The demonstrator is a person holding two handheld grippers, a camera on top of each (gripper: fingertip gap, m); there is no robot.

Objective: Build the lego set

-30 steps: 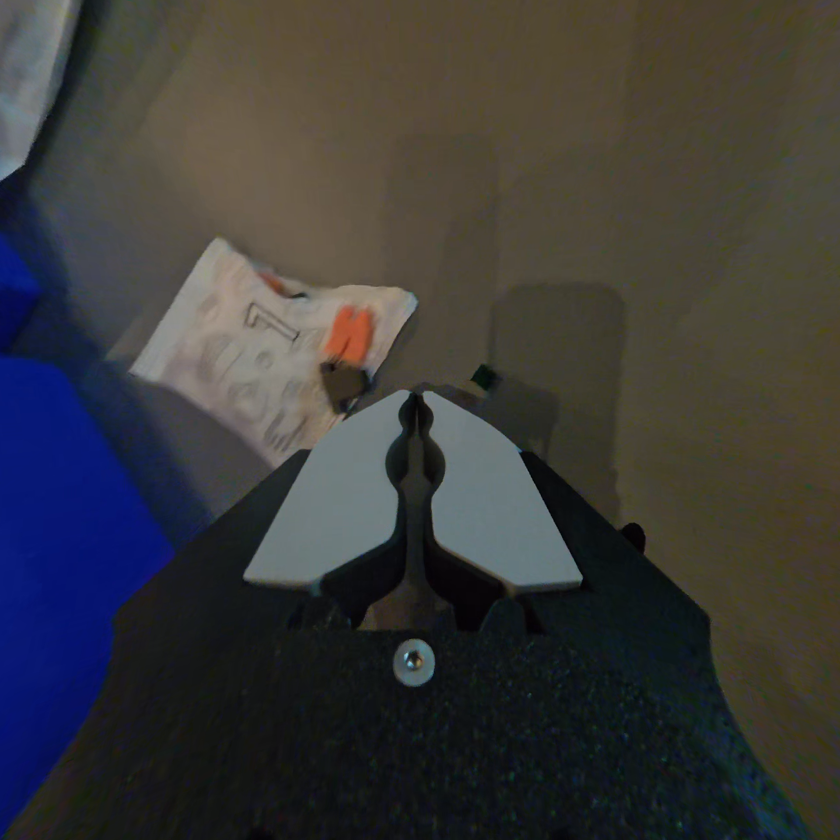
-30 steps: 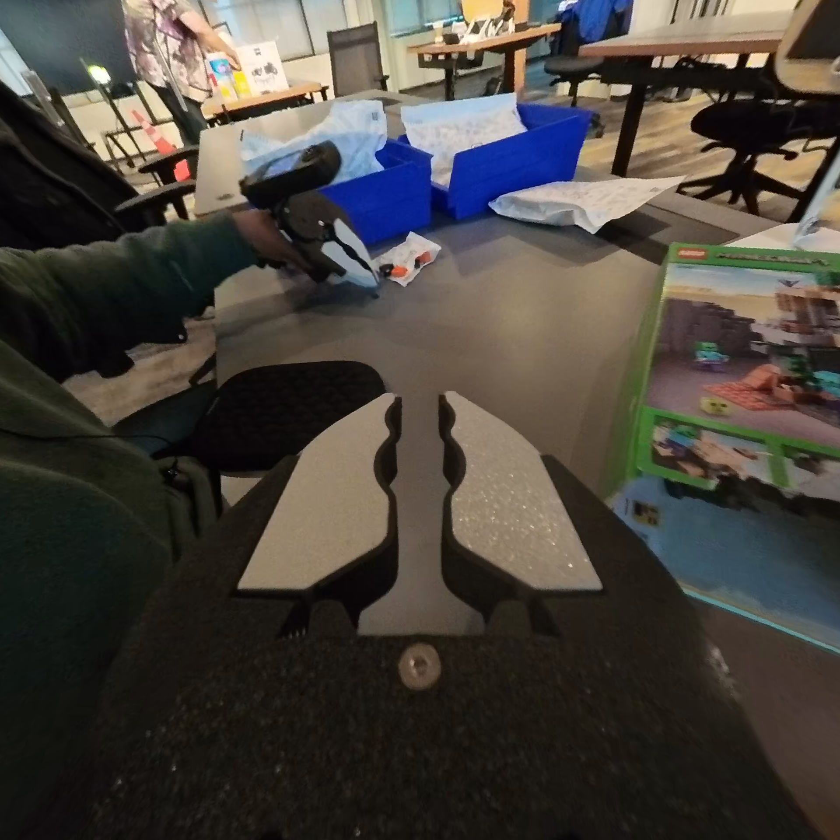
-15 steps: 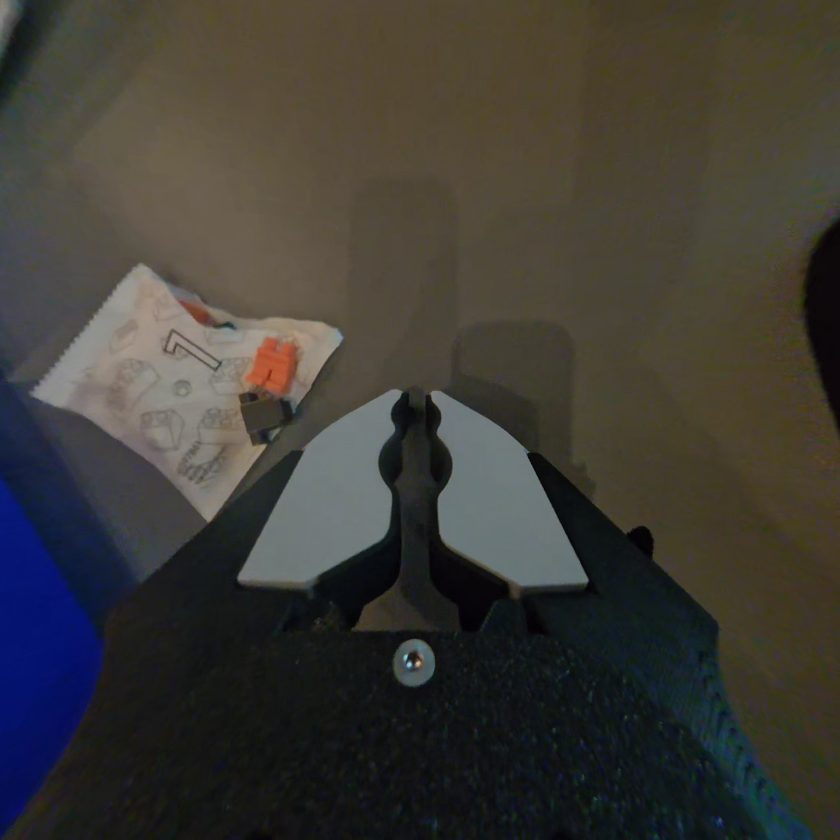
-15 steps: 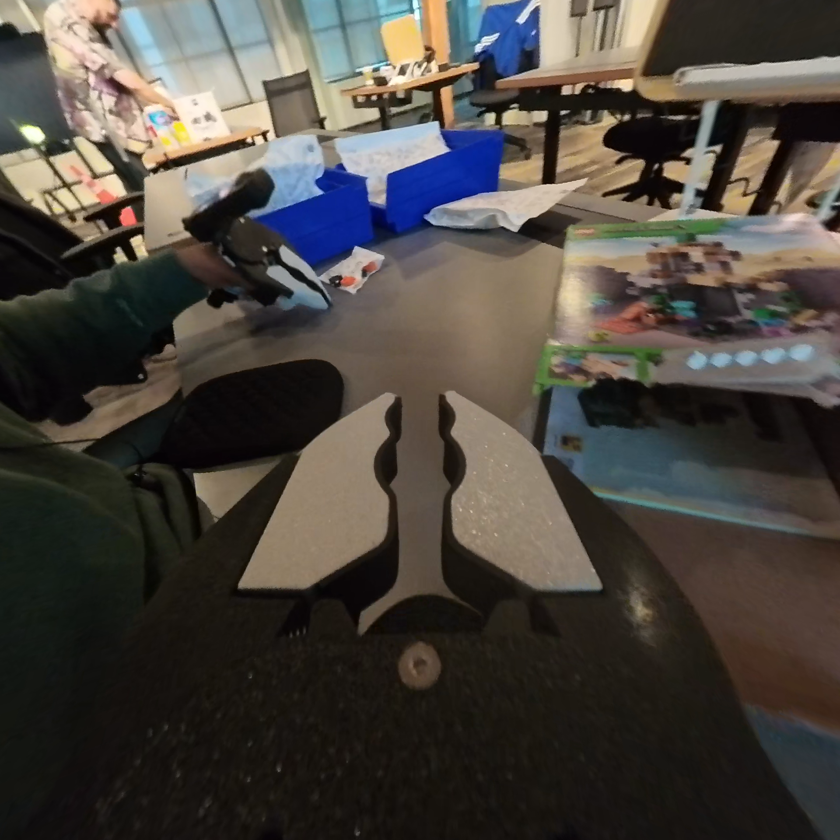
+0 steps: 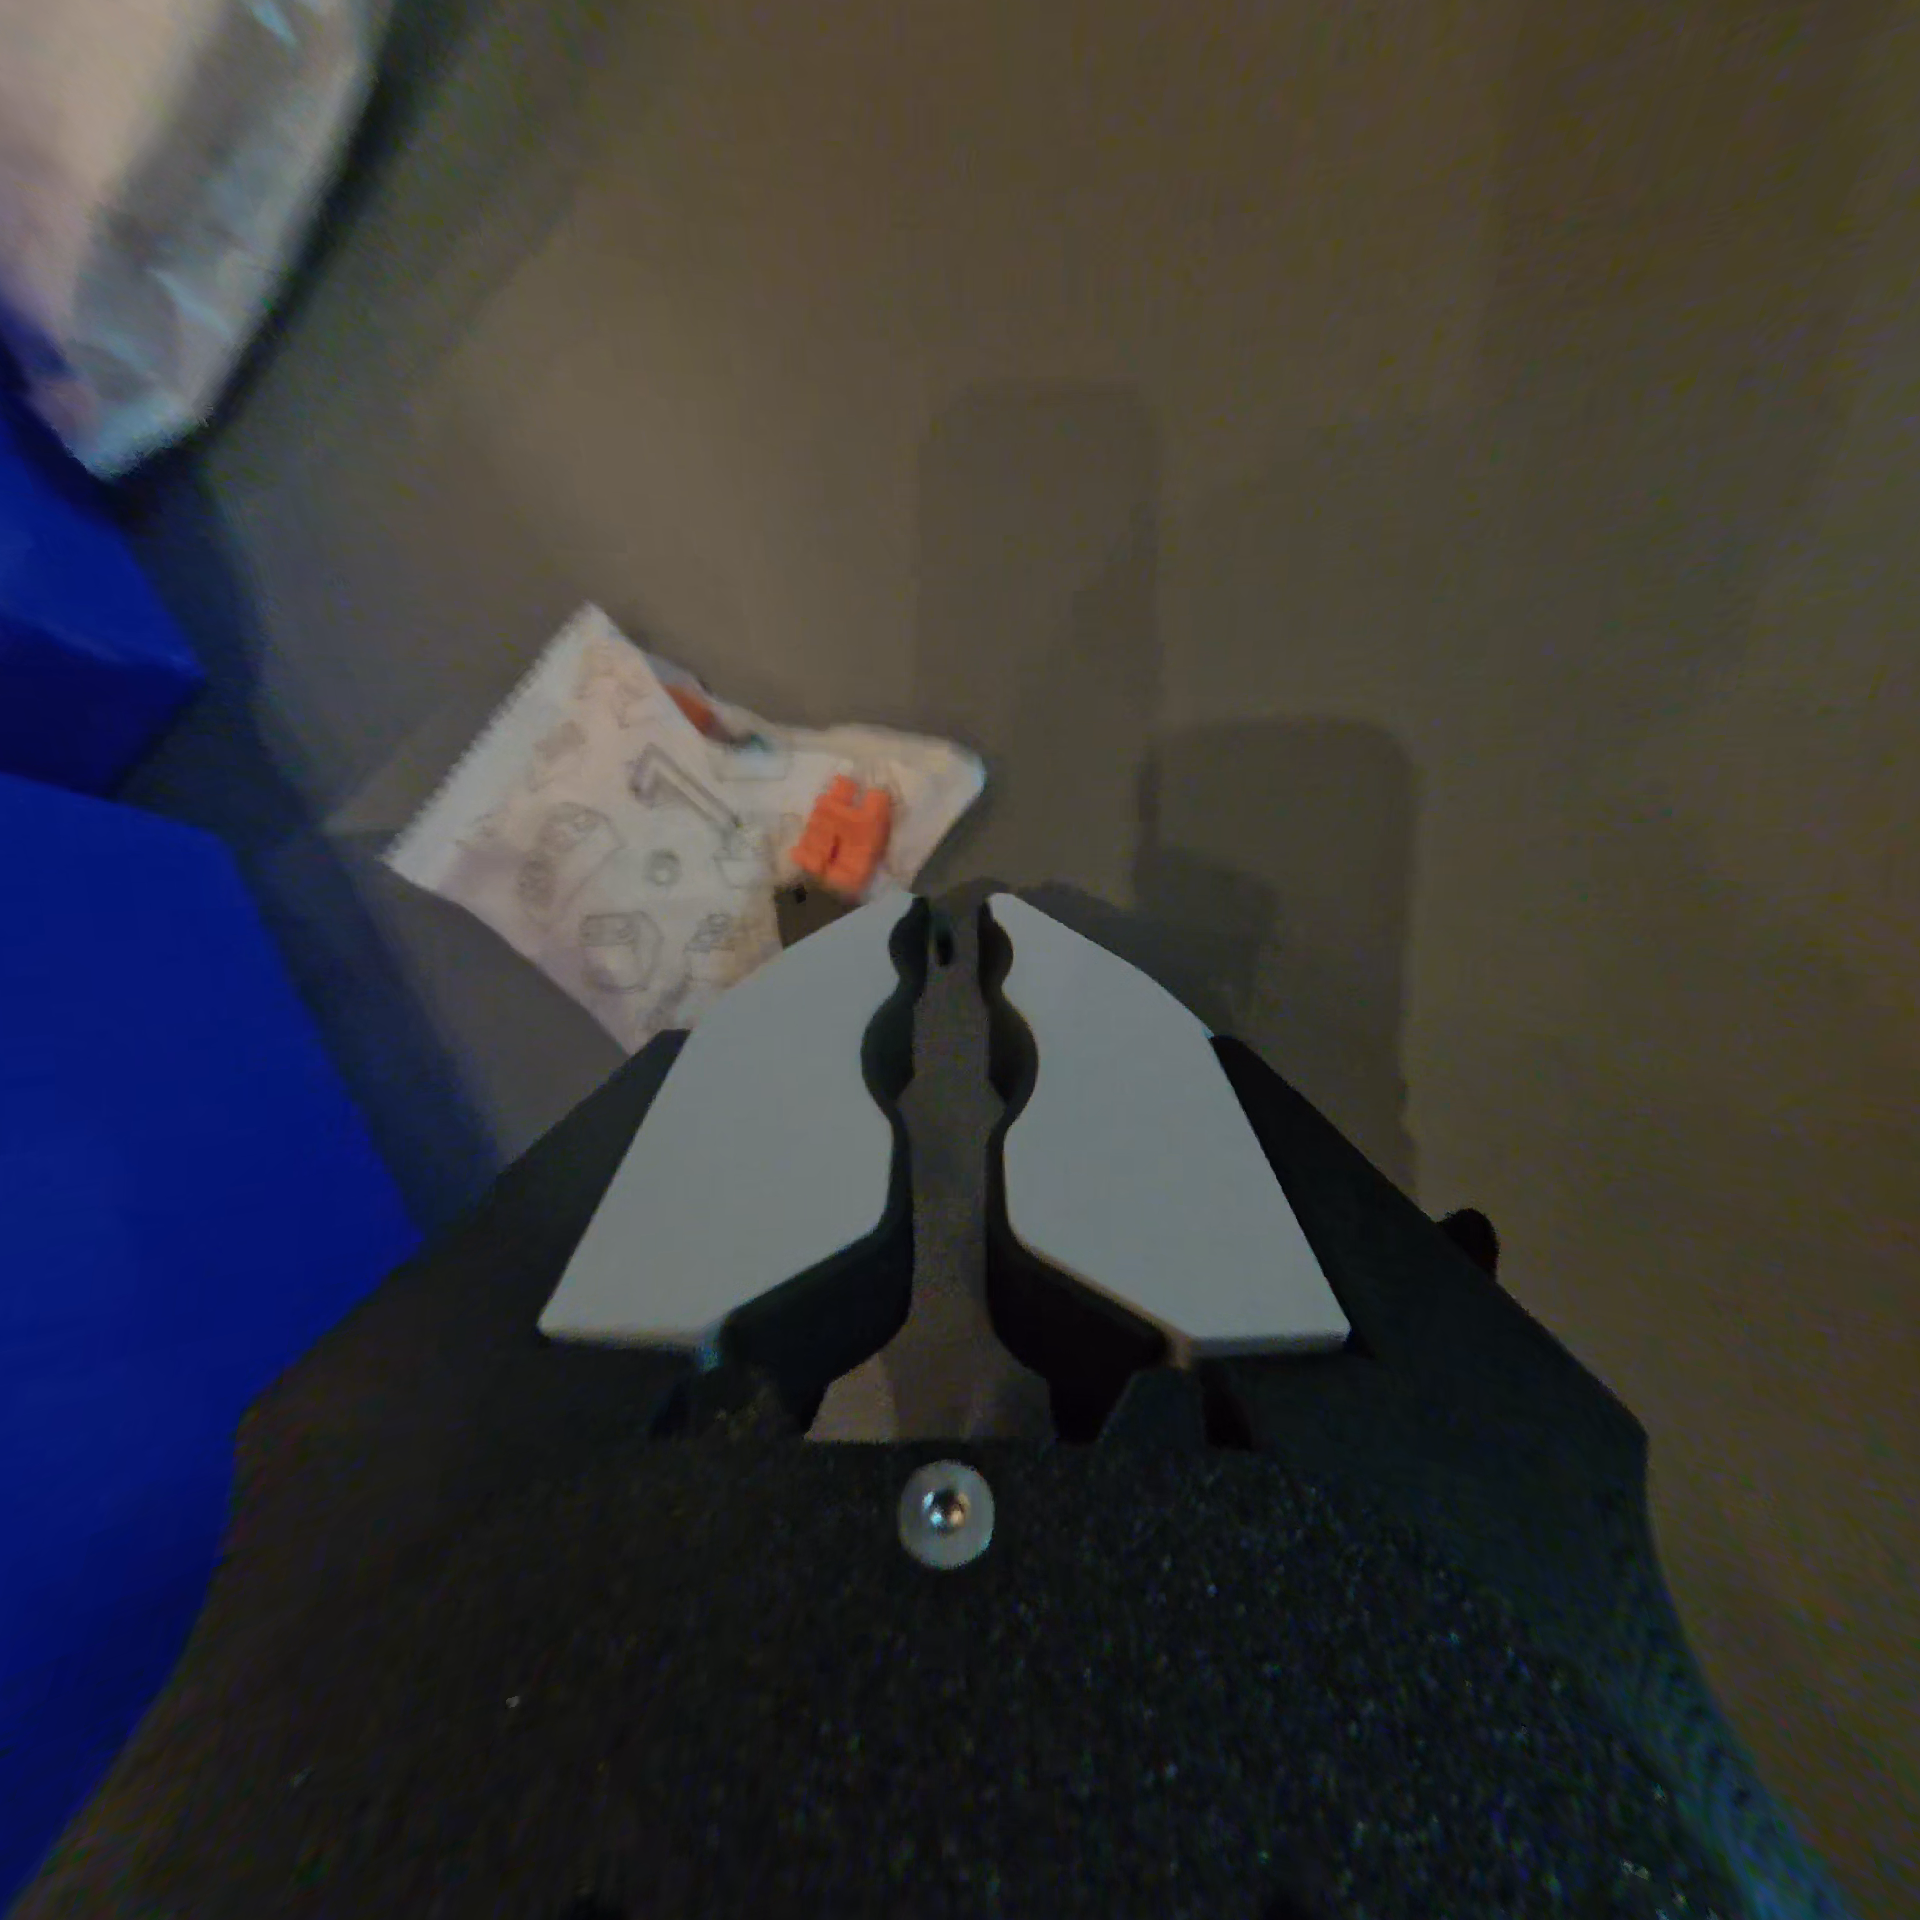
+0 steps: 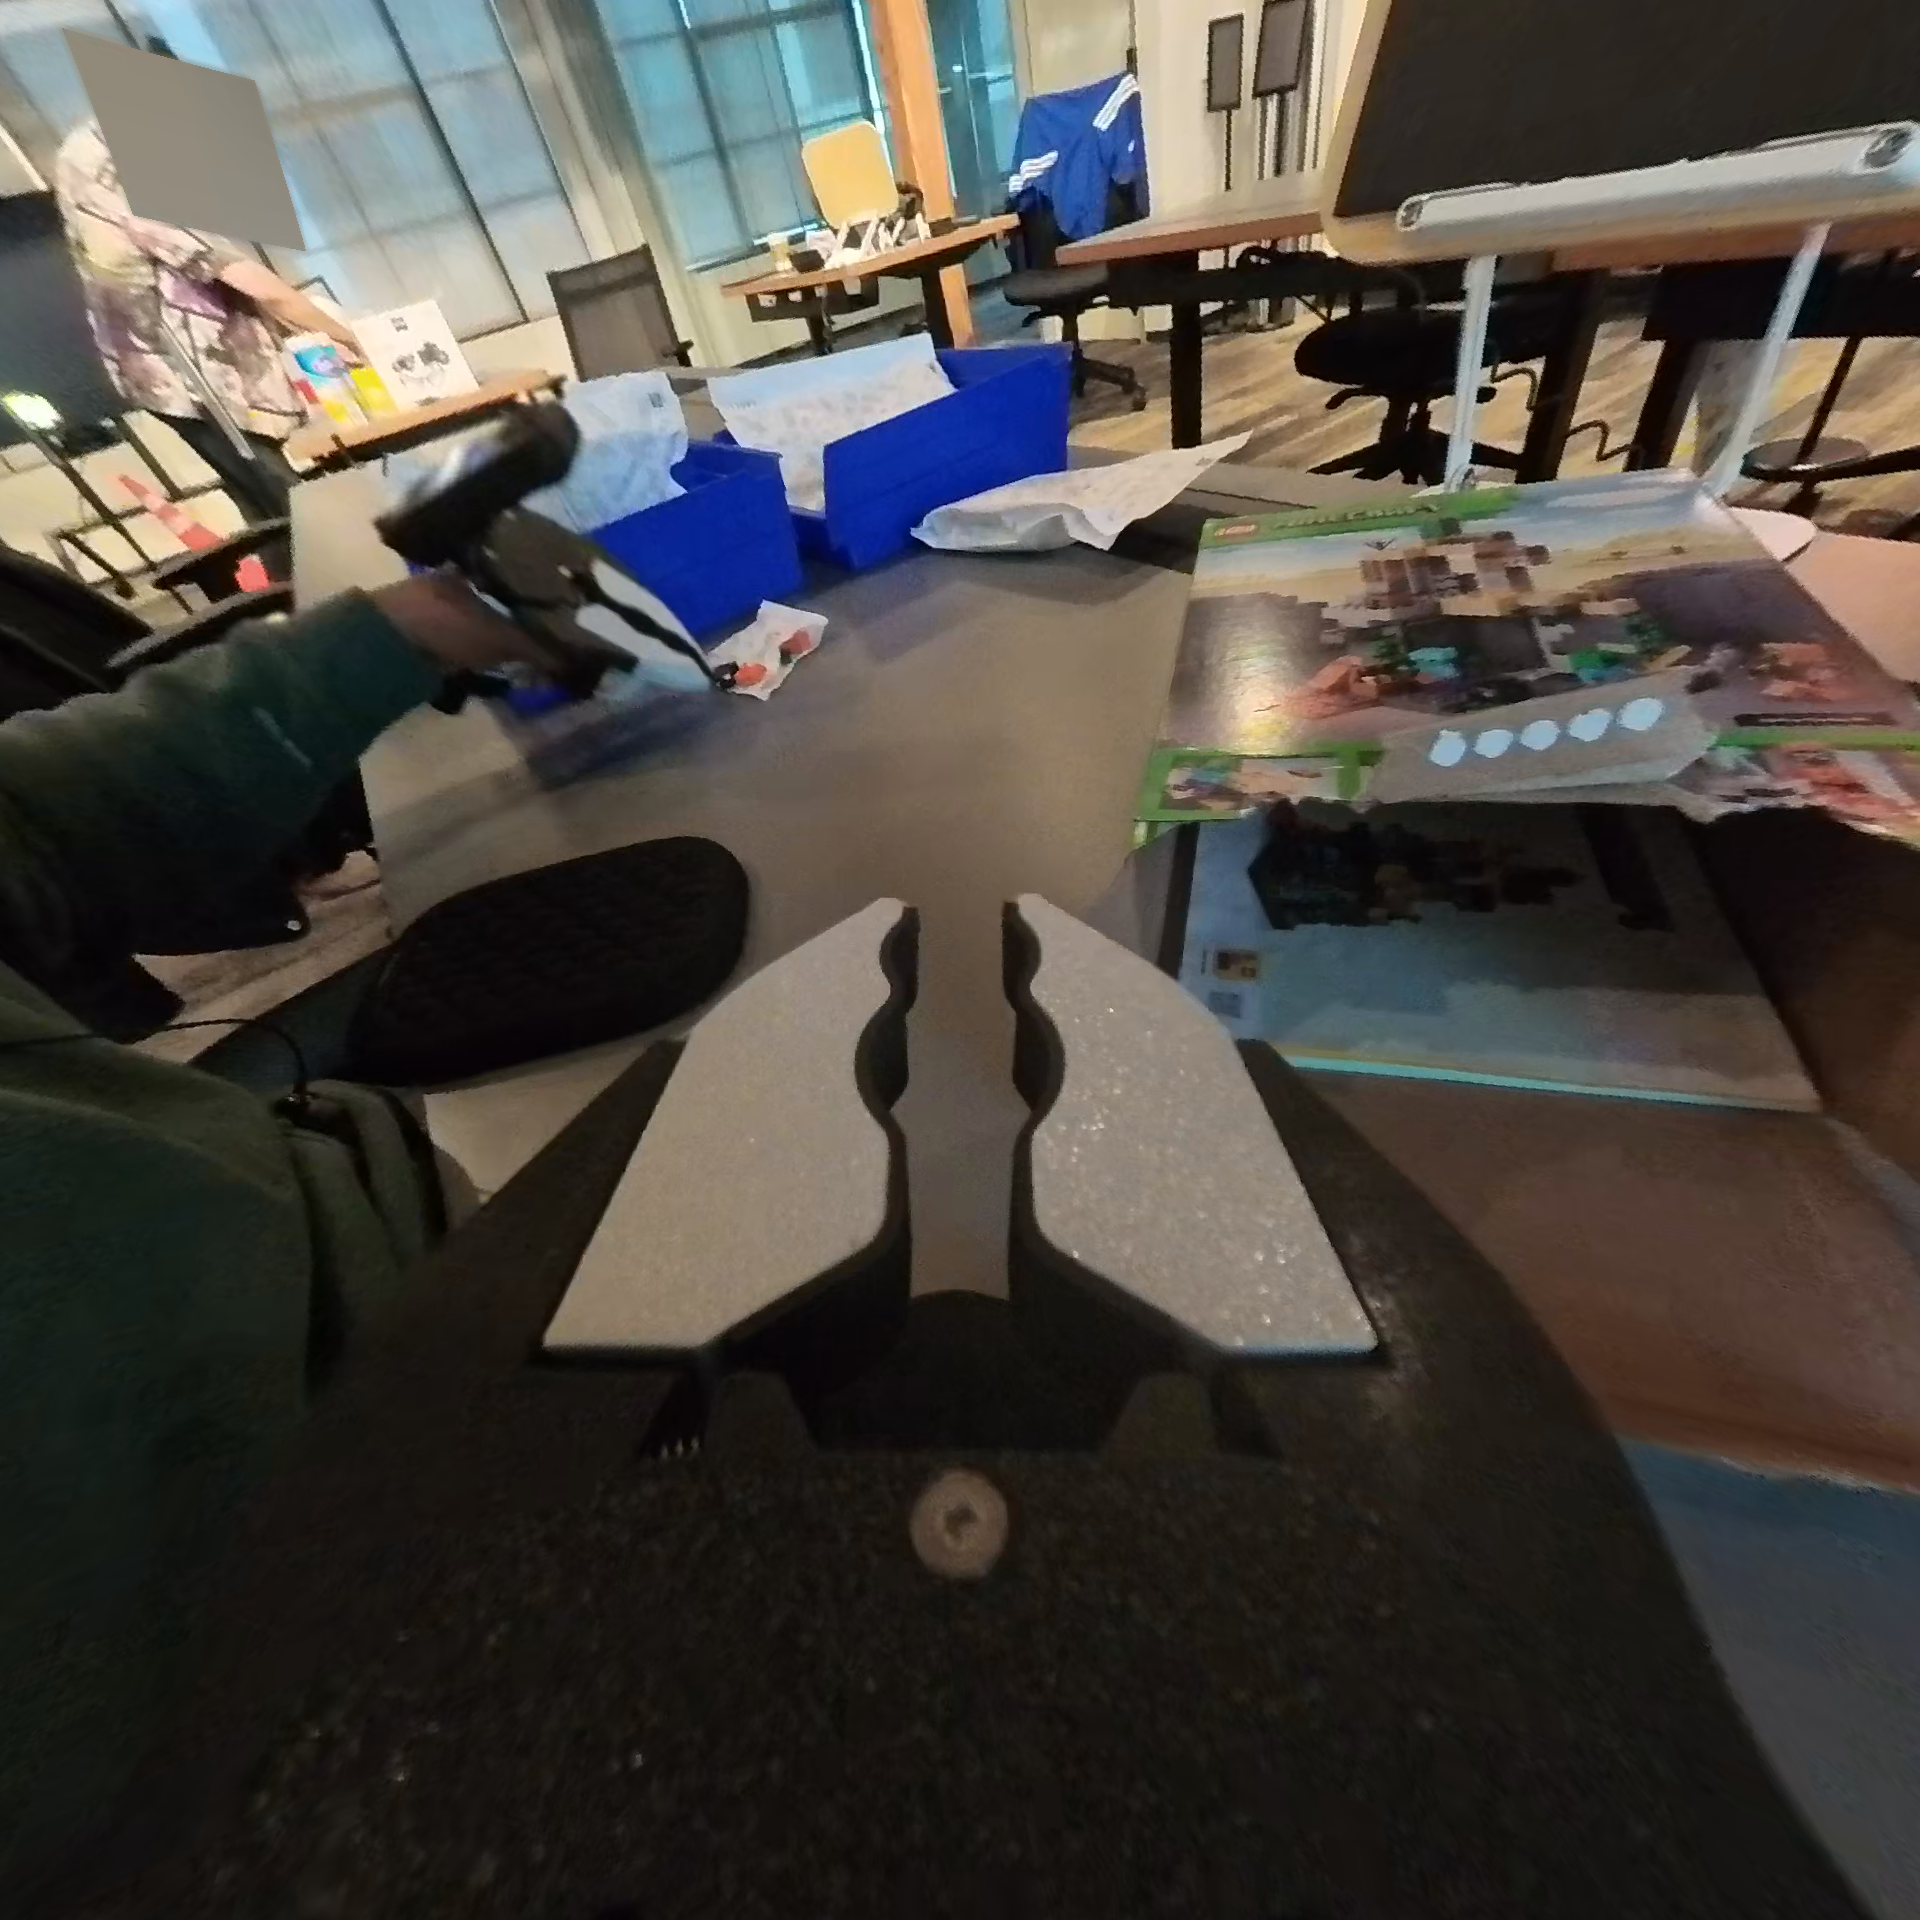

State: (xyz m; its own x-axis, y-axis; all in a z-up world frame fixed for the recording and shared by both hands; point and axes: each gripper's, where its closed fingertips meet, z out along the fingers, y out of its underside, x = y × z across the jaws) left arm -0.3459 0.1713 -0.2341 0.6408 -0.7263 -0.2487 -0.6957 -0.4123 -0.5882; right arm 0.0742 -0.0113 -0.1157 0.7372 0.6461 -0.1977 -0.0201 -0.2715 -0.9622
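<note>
A white paper parts bag (image 5: 644,831) lies on the grey table (image 5: 1351,416). An orange lego piece (image 5: 844,826) and a small dark piece (image 5: 798,916) sit on the bag's near corner. My left gripper (image 5: 951,904) hovers low just right of those pieces, its jaws parted by a narrow gap with nothing seen between them. The right wrist view also shows it (image 6: 712,675) at the bag (image 6: 774,649). My right gripper (image 6: 961,914) is narrowly open and empty, held back over the table's near edge. The green lego box (image 6: 1507,644) lies to its right.
Blue bins (image 6: 935,457) (image 6: 696,530) holding white bags stand behind the parts bag; one bin (image 5: 156,1143) is close on my left. A crumpled white bag (image 6: 1070,499) lies mid-table. A booklet (image 6: 1455,966) lies under the box. A black chair (image 6: 540,935) is at the near edge. A person (image 6: 177,332) stands far back. One gripper's finger ends stand about 50 centimeters off the other's.
My left gripper's jaws have gone from touching to a narrow gap, and it has drifted sideways and back near the bag. My right gripper has tilted up and turned right; its gap is unchanged.
</note>
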